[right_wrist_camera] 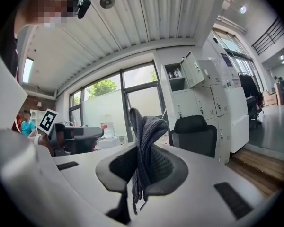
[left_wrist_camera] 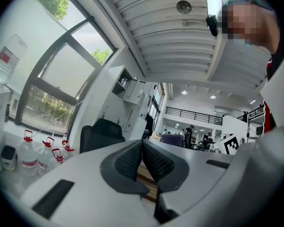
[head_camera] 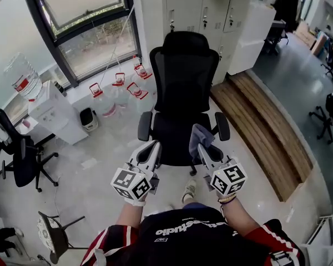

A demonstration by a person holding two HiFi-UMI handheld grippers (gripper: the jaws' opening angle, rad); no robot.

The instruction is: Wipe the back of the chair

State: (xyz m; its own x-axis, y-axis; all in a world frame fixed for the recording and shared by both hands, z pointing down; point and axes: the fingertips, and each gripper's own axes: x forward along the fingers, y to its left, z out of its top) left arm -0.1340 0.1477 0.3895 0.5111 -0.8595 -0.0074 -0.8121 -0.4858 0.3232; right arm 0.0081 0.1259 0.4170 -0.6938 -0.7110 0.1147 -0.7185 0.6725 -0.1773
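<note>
A black mesh-backed office chair stands facing me, its seat just beyond both grippers. It also shows as a dark backrest in the left gripper view and as the chair's backrest in the right gripper view. My right gripper is shut on a grey-blue cloth, which stands up between the jaws as a folded cloth. My left gripper is shut with nothing in it, its pads pressed together. Both grippers hover over the front of the seat, tilted upward.
Several water bottles with red caps stand by the window at the left. White lockers rise behind the chair. A wooden platform runs along the right. Another black chair is at the left, a small stool near my feet.
</note>
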